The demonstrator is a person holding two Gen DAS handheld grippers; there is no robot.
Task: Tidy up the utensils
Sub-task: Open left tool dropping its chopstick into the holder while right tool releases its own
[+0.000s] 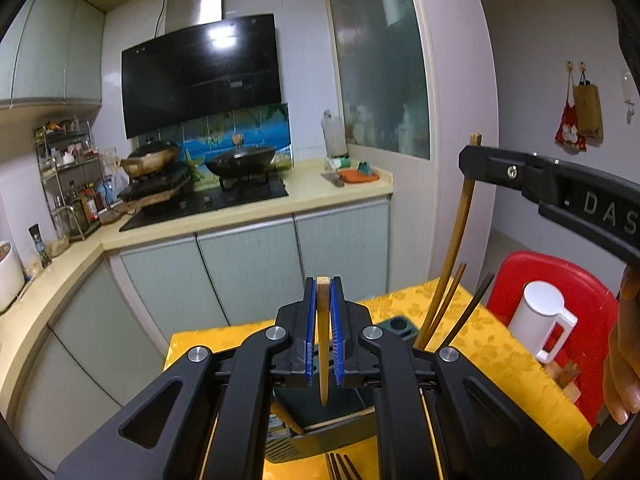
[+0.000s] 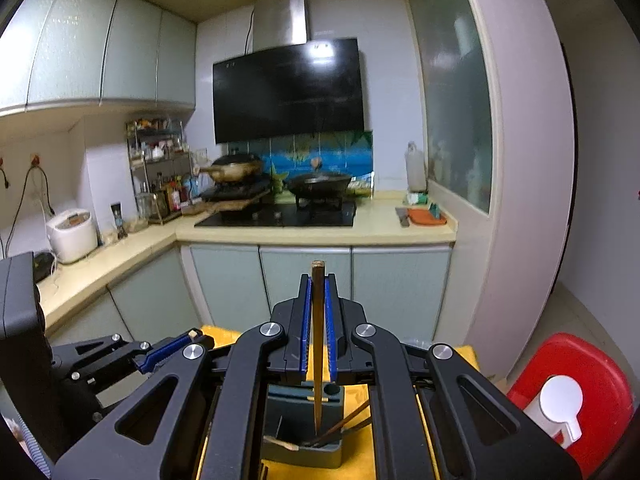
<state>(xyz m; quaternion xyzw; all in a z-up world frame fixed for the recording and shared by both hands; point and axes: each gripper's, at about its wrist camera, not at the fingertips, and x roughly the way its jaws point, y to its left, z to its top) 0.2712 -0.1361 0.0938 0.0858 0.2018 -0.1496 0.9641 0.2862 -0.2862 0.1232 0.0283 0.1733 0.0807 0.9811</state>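
Yellow floral-patterned tablecloth (image 1: 472, 344), red stool (image 1: 560, 280), white jug (image 1: 540, 316), blue-padded black left tool (image 1: 323, 320).

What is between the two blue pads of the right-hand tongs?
A single dark chopstick, clamped upright between the pads of the right tongs; its tip hangs over the grey utensil holder on the yellow cloth. The right wrist view shows it.

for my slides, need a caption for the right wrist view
Right gripper shut on a dark chopstick, poised above the grey holder on the yellow tablecloth.
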